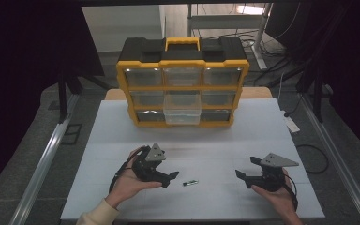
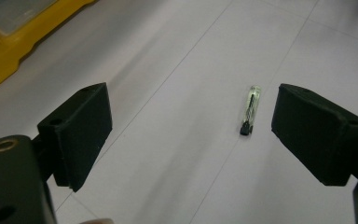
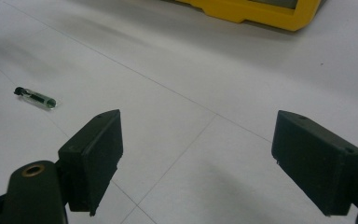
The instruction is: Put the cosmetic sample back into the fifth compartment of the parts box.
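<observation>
The white table (image 1: 122, 140) carries every item. The landmark for all positions below is the yellow-and-black drawer organizer (image 1: 183, 82), which stands upright at the far middle of the table and faces the person.

The organizer holds three rows of clear drawers. The middle drawer of the bottom row (image 1: 182, 114) projects forward from the frame; the others sit flush. A yellow carry handle (image 1: 183, 43) runs across the top of the organizer.

The left gripper (image 1: 174, 176) is held in the person's left hand (image 1: 129, 183), well in front of the organizer and slightly left of its centre line. Its jaws are spread wide and grip nothing. The right gripper (image 1: 238, 174) rests in the right hand (image 1: 276, 197), well in front of the organizer's right end. Its jaws are likewise spread wide and empty.

The small clear vial with a black cap (image 1: 191, 183) lies flat on the table, well in front of the organizer's centre, between the two grippers and just beside the left gripper's jaw tips. In the left gripper view the vial (image 2: 250, 110) lies near the right-hand jaw, not touching it.
</observation>
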The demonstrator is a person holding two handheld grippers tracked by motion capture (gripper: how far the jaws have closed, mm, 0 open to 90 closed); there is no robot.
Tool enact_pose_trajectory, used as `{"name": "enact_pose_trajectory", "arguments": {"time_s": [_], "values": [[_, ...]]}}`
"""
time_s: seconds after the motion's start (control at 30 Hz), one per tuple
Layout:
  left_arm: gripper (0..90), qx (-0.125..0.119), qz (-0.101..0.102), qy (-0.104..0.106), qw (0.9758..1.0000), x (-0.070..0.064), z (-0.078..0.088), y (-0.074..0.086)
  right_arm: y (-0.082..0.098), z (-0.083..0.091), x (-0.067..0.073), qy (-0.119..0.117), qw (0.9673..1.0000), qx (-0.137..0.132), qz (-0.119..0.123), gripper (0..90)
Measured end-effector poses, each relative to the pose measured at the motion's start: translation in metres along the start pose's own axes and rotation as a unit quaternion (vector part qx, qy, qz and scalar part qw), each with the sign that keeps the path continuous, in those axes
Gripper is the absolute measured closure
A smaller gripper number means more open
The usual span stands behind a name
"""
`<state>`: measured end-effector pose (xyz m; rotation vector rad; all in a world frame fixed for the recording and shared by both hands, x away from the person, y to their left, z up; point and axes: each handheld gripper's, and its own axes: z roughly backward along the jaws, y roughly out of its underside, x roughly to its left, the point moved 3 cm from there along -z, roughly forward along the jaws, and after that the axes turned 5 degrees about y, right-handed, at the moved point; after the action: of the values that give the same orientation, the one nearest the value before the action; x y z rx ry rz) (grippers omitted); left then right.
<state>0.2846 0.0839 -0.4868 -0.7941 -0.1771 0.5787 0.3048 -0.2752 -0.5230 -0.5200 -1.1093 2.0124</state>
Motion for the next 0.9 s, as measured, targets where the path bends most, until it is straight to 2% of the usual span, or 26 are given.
{"name": "enact_pose_trajectory", "arguments": {"time_s": [0.43,0.57,0.9], "values": [[13.2,0.019,-0.027,0.020,0.9992,-0.011,-0.014,-0.019,0.000,0.000,0.000,0.003,1.0000,0.001,0.002,16.6],[13.1,0.030,-0.041,0.026,0.9983,-0.013,-0.019,-0.023,0.000,0.000,-0.001,0.003,1.0000,0.002,0.002,16.6],[13.2,0.052,-0.059,0.038,0.9962,-0.019,-0.034,-0.028,0.001,-0.001,-0.001,0.002,1.0000,0.004,0.003,16.7]]}}
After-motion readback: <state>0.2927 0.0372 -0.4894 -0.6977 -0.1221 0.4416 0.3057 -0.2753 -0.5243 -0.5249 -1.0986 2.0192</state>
